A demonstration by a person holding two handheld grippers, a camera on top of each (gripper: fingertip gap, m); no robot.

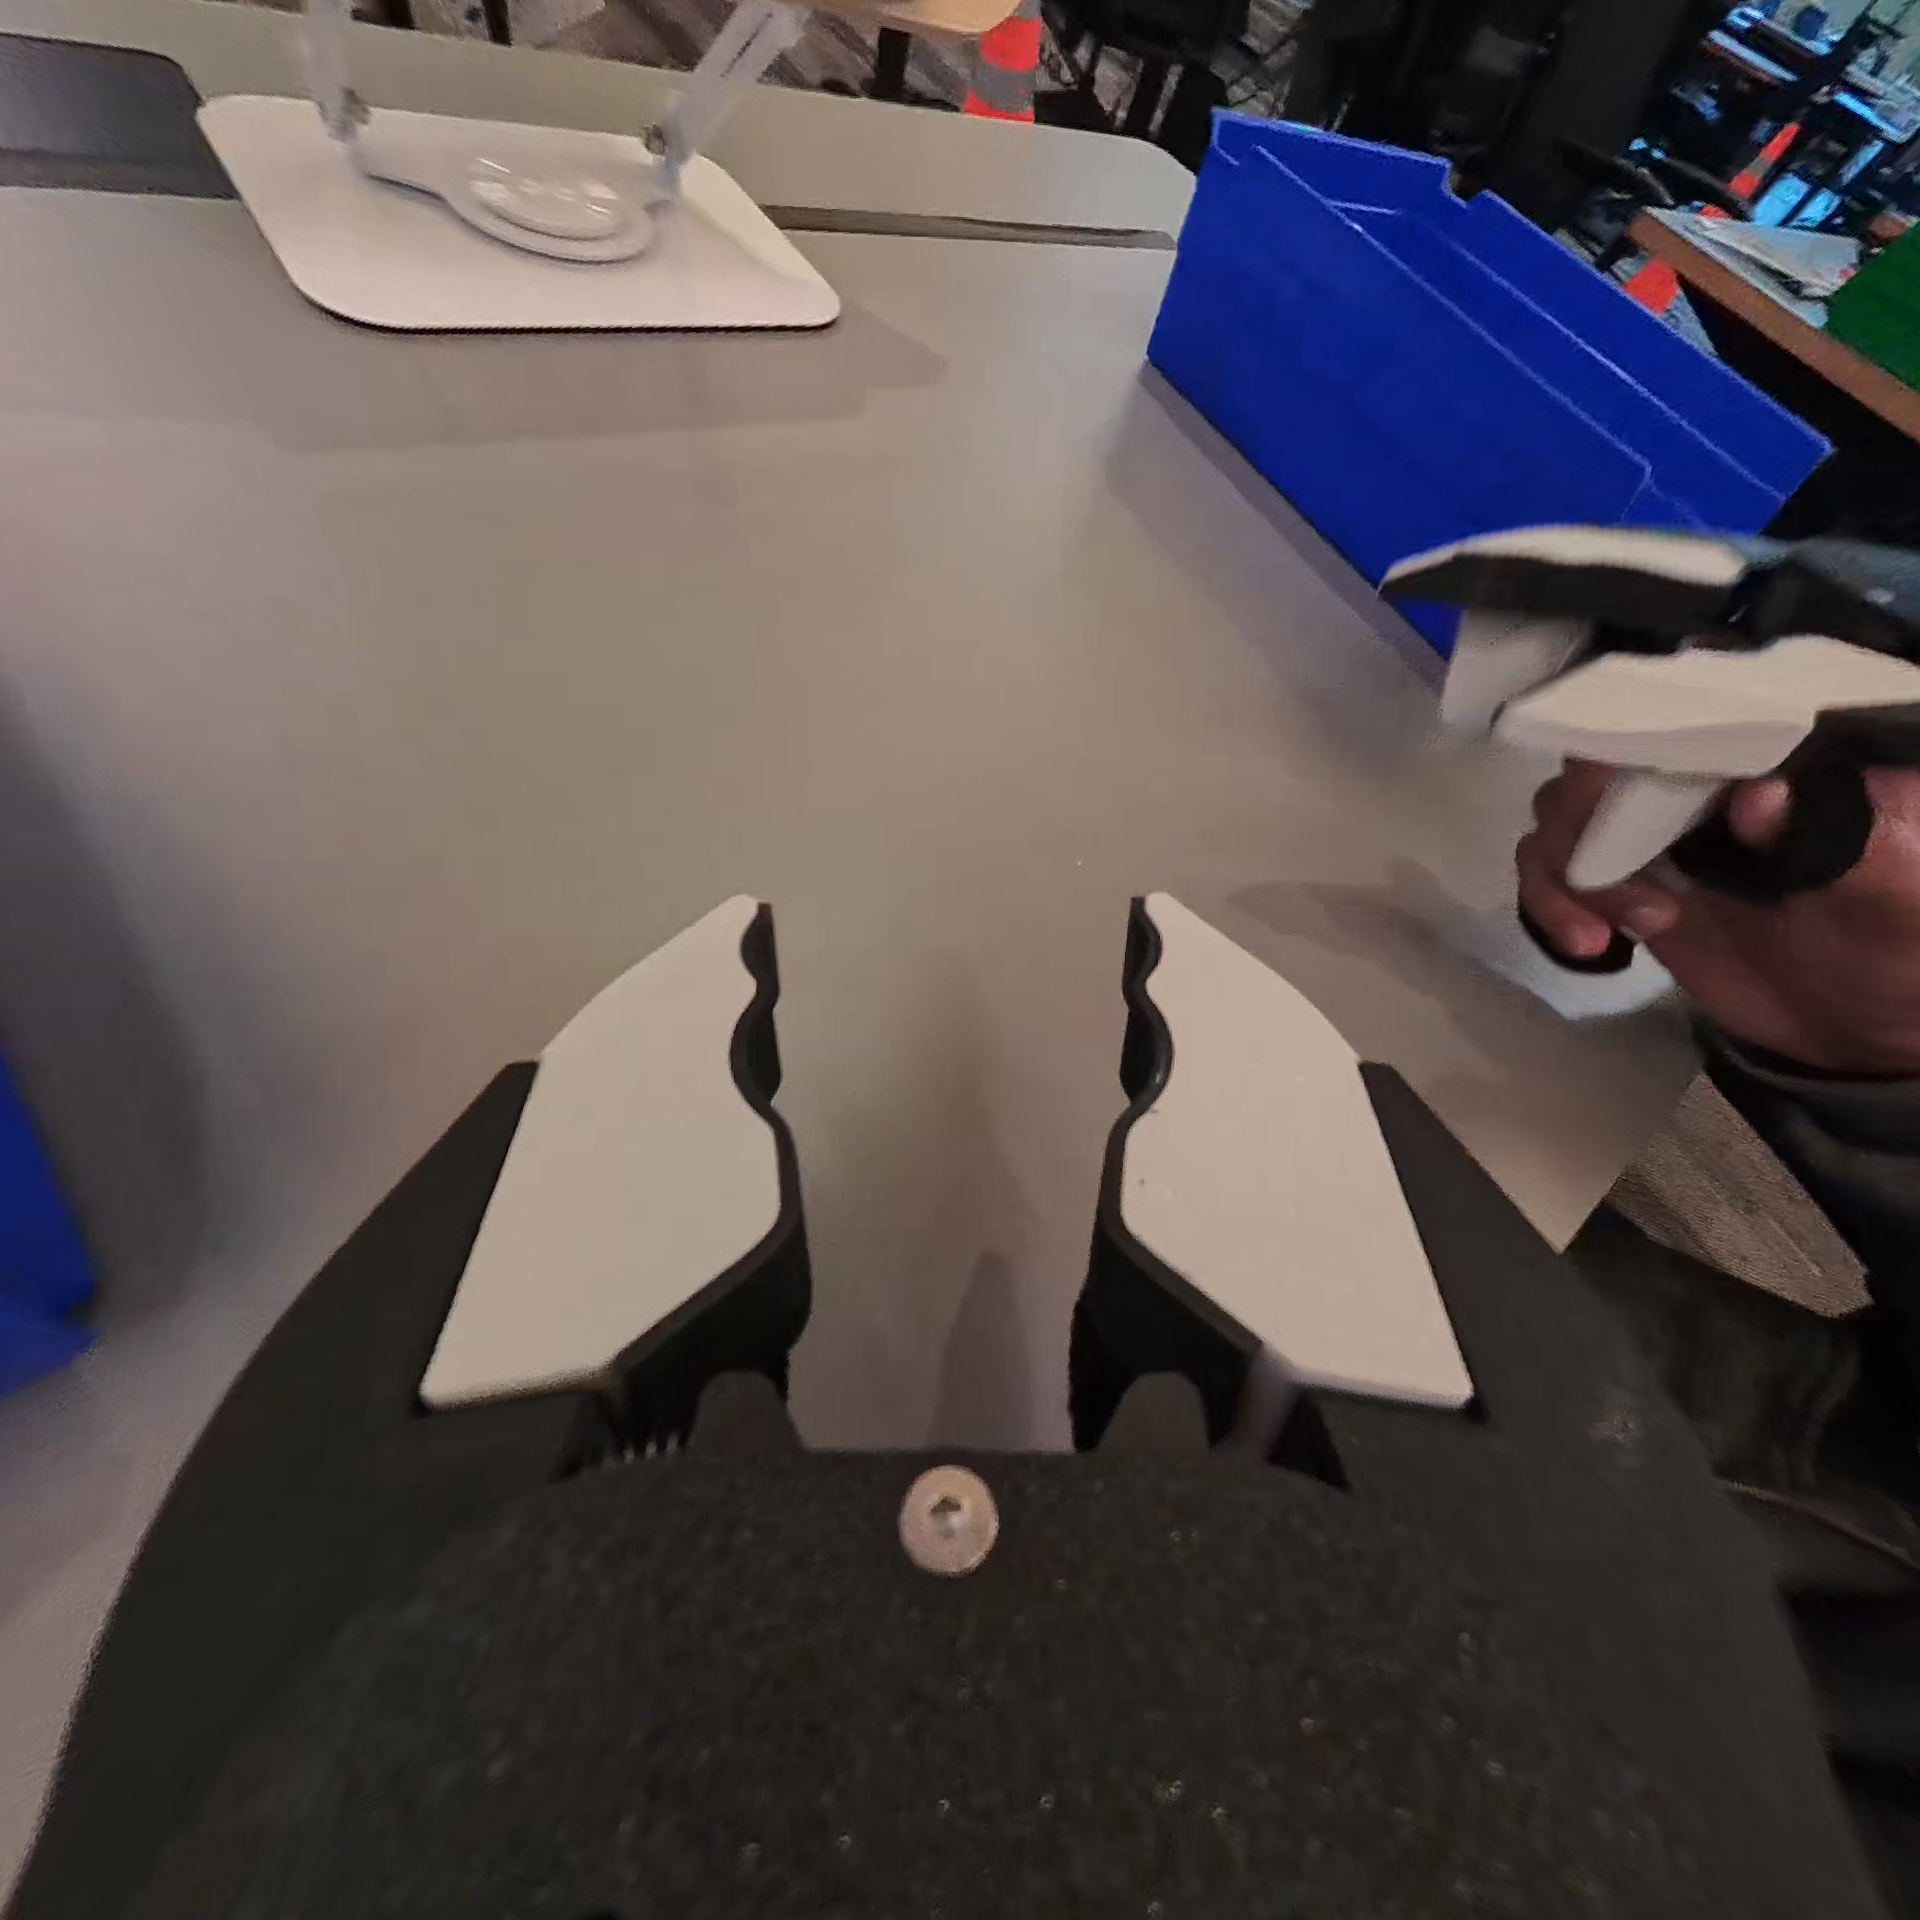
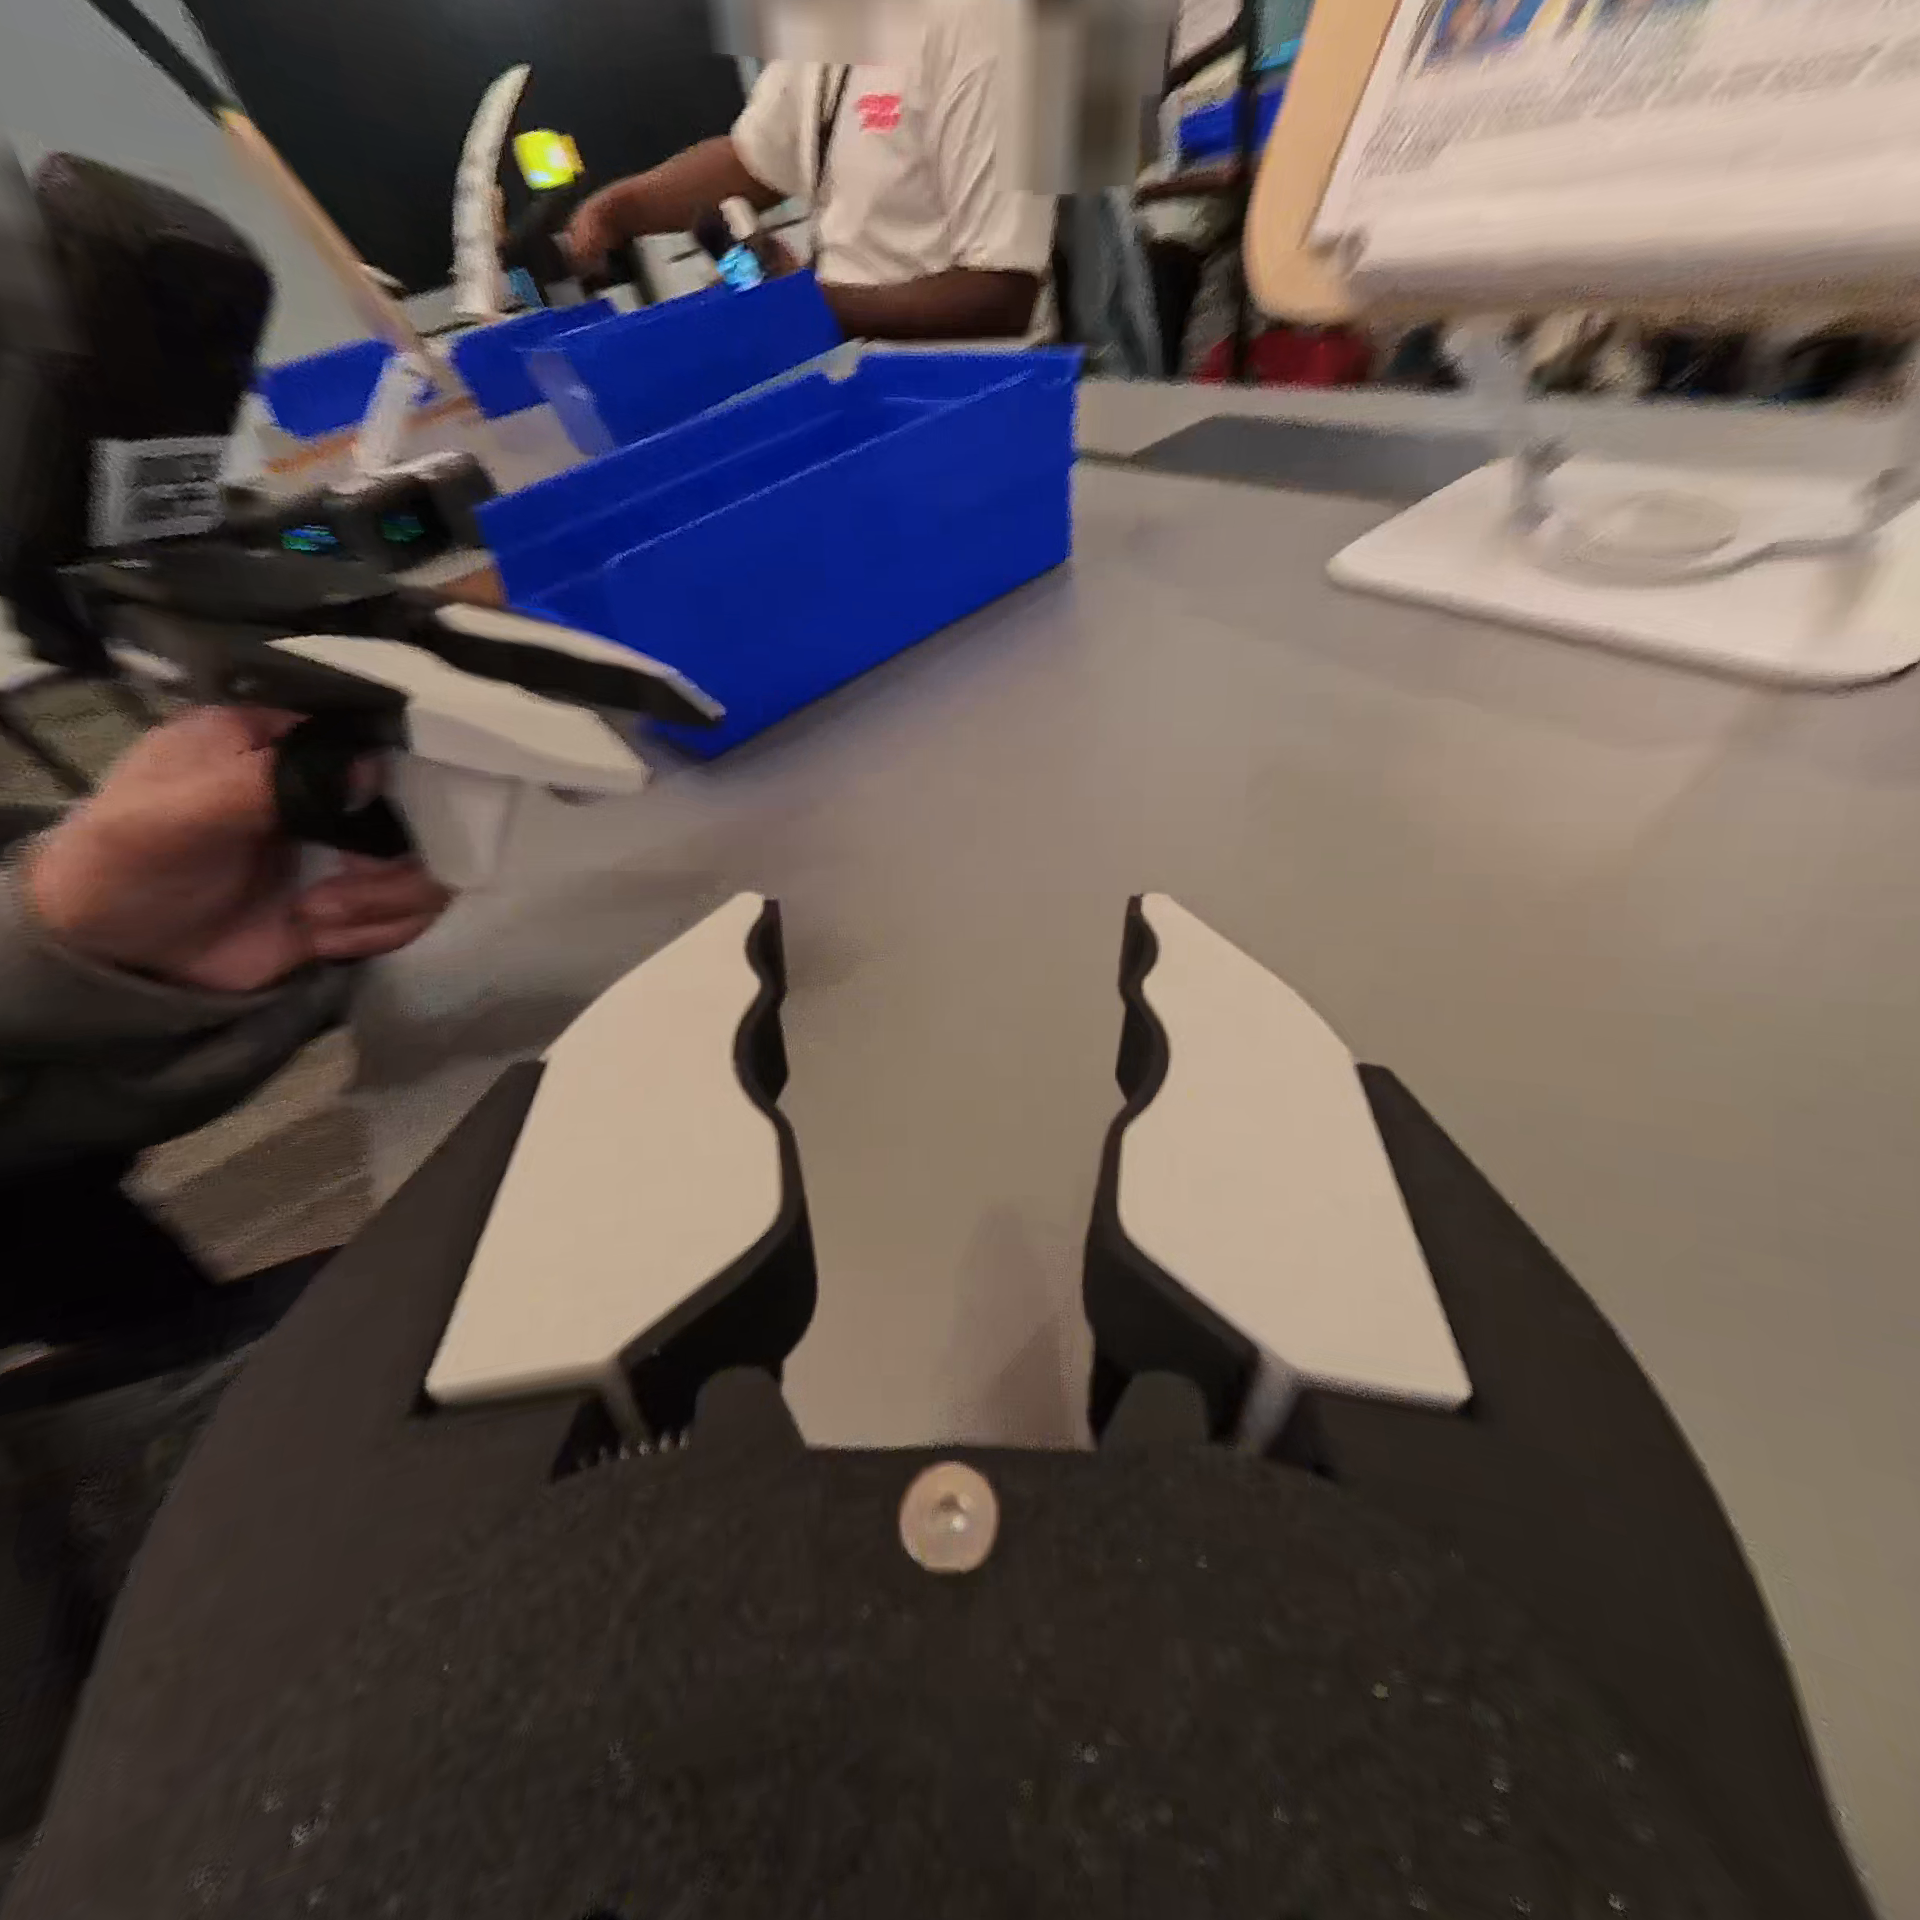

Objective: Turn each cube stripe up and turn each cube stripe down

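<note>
No cube shows in either view. My left gripper (image 1: 951, 909) is open and empty, held low over the bare grey table (image 1: 727, 623). My right gripper (image 2: 951, 909) is also open and empty over the same table (image 2: 1351, 883). In the left wrist view the right gripper (image 1: 1444, 655) comes in from the right edge, held by a hand (image 1: 1766, 935), in front of a blue bin (image 1: 1455, 364). In the right wrist view the left gripper (image 2: 681, 743) comes in from the left, held by a hand (image 2: 187, 862), beside the blue bin (image 2: 831, 540).
A white base plate with a clear stand (image 1: 520, 239) sits at the far side, and at the right in the right wrist view (image 2: 1662, 582). The table edge (image 1: 1610, 1195) is near the right hand. More blue bins and a person (image 2: 914, 187) are behind.
</note>
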